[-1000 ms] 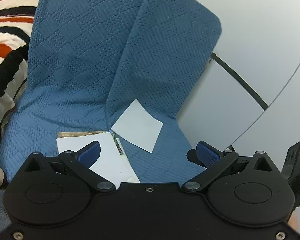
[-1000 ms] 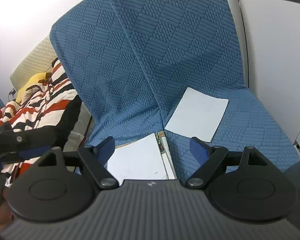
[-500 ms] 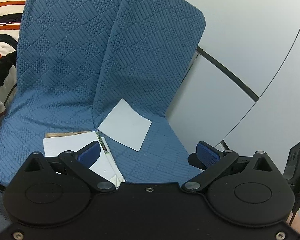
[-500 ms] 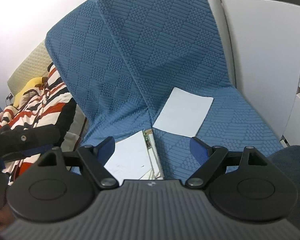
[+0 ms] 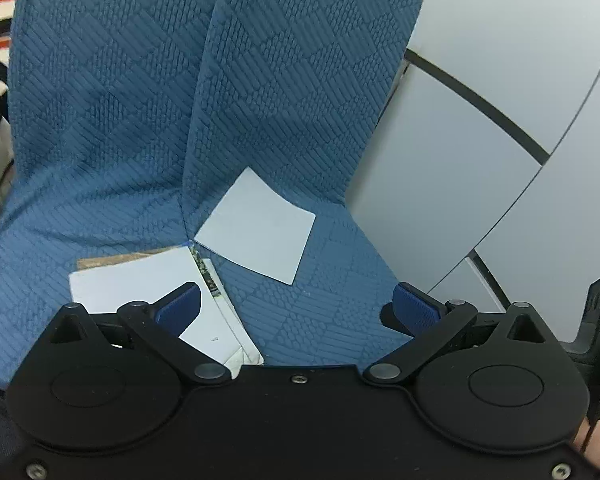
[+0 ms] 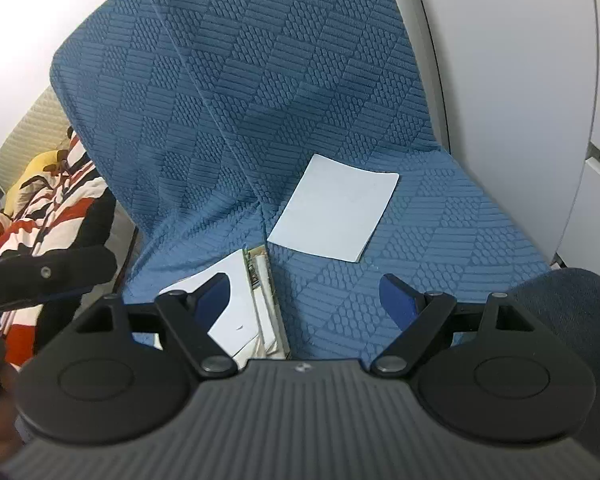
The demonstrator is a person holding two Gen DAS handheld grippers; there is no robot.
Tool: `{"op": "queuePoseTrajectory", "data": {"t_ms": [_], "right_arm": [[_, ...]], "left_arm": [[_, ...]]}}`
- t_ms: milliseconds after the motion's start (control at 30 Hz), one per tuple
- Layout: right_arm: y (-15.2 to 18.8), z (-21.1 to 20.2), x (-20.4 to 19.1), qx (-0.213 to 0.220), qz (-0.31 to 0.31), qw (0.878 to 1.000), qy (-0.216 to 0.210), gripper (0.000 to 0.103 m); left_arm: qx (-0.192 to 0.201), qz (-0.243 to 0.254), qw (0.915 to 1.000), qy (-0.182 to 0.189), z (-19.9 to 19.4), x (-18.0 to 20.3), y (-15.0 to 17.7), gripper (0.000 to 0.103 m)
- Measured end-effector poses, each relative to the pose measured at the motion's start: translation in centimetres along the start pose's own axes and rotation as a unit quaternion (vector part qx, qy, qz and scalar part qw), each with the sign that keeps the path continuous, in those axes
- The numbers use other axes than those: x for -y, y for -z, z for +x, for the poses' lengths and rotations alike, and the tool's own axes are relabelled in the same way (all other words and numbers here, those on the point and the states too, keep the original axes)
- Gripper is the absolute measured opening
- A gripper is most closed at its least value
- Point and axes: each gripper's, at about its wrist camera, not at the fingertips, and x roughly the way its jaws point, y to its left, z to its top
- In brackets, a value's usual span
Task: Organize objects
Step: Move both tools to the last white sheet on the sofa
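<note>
A single pale sheet of paper lies flat on the right-hand blue seat cushion, close to the backrest. A stack of white papers and booklets rests on the left cushion beside the gap between the seats, with a brown sheet underneath. My left gripper hovers open above the seat front, its left pad over the stack. My right gripper is open too, nothing between its blue pads, the stack under its left finger.
Two blue quilted backrests rise behind the cushions. A grey panelled wall stands to the right. A striped blanket lies at the left. The left gripper's black body shows at the left of the right wrist view.
Both grippers have sunk and come closer to the seat; the papers look larger. Both stay open and hold nothing.
</note>
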Motion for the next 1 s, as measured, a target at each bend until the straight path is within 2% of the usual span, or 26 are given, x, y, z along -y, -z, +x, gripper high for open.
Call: {"op": "queuePoseTrajectory", "data": {"t_ms": [200,267,367,533,633,833,1000], "right_arm": [[0.2,3.6,0.4,0.011,-0.011,1.000,0.011,0.084],[0.2,4.3,0.5,0.012,-0.008,1.000,0.015,0.084],[-0.1,7.0,1.2,0.003,0.026,0.999,0.018,0.084],[-0.5,9.4,1.0,-0.012,0.021,0.999,0.022,0.084],[-1.1,11.2,0.8,-0.018,0.012,0.999,0.026,0.083],[-3.0,15.3,1.7,-0.037,0.044,0.998,0.015,0.083],[-4.0,17.8,1.8,-0.050,0.039,0.998,0.019,0.083]], "left_arm": [[0.005,-0.011,0.9998,0.018,3.6,-1.7,-0.7,0.102],[0.007,-0.012,0.9998,0.014,4.8,-2.0,-1.1,0.102],[0.009,-0.019,0.9996,0.021,6.6,-2.6,-1.8,0.102],[-0.003,-0.024,0.9995,0.018,9.9,-4.0,-2.5,0.102],[-0.028,-0.036,0.9988,0.019,12.3,-5.1,-2.5,0.102],[-0.062,-0.039,0.9973,0.002,16.4,-7.0,-3.6,0.102],[-0.083,-0.055,0.9950,-0.003,20.0,-8.8,-5.2,0.095]]}}
